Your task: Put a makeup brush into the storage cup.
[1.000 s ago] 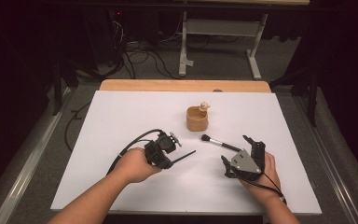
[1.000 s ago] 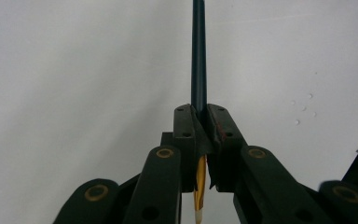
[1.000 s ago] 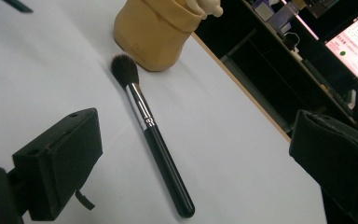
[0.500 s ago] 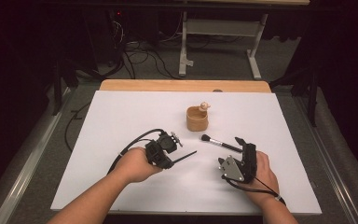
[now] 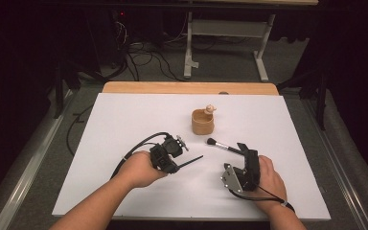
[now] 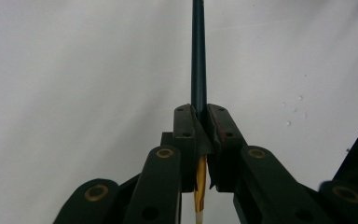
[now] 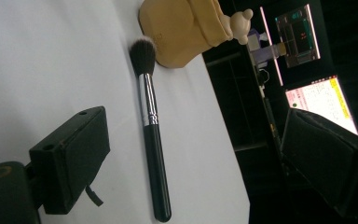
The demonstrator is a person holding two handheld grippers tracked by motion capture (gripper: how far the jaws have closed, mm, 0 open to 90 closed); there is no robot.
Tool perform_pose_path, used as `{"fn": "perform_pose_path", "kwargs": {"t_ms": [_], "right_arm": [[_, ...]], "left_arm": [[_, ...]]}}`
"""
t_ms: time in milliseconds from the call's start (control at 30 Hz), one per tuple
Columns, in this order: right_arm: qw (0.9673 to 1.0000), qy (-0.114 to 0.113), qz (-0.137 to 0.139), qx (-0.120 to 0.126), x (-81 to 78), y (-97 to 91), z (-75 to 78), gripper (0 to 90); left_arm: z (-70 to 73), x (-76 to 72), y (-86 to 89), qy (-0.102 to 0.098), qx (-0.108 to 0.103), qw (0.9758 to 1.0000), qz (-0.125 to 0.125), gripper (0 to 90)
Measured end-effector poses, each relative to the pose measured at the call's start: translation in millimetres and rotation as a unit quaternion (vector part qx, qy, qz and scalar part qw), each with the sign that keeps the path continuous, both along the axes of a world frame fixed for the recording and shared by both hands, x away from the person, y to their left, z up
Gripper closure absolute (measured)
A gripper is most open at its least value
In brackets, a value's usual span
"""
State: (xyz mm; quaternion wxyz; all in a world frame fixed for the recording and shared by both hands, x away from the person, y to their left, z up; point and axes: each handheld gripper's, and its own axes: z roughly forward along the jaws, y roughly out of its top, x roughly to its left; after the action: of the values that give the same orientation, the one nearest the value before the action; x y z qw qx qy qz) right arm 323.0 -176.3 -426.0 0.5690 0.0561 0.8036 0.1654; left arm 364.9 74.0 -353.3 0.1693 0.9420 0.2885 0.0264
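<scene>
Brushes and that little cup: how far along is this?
Nothing is in the cup yet. In hand: the left gripper is shut on a thin dark brush, held just above the table. The right gripper is open, its jaws either side of the makeup brush, which lies flat near the cup. Probably left: grip that one, then stand both brushes in the cup.

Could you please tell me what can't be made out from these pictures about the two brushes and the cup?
- Thin brush in the left gripper: its tip runs off the top edge of the left gripper view and is too small in the high view.
- Makeup brush: in the high view the right gripper covers its handle end.
- Cup: its inside is too small in the high view, cut off in the right gripper view.
</scene>
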Motion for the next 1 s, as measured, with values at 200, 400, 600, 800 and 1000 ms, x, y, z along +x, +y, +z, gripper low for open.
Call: {"fn": "perform_pose_path", "kwargs": {"t_ms": [200,400,600,800,1000], "right_arm": [[0.9998,-0.01,0.008,-0.018,-2.1,2.1,-1.8,10.3],[0.9996,-0.013,0.011,-0.024,-4.8,3.3,-1.3,14.1],[0.9994,-0.014,0.02,-0.026,-7.5,5.8,-1.1,17.4],[0.9988,-0.019,0.029,-0.034,-8.9,6.7,-0.2,22.0],[0.9982,-0.02,0.033,-0.045,-12.0,8.8,-0.5,32.1]], "left_arm": [[0.9,-1.3,-0.8,-0.004,0.0,1.0,0.001,82.9],[-0.7,-2.9,-4.1,-0.003,-0.002,1.0,-0.008,82.9],[0.3,-2.7,-8.6,-0.001,-0.007,0.9999,-0.011,82.9],[3.0,-1.9,-12.7,-0.004,-0.011,0.9998,-0.014,82.9],[4.4,-1.7,-17.8,-0.006,-0.011,0.9997,-0.022,82.9]]}}
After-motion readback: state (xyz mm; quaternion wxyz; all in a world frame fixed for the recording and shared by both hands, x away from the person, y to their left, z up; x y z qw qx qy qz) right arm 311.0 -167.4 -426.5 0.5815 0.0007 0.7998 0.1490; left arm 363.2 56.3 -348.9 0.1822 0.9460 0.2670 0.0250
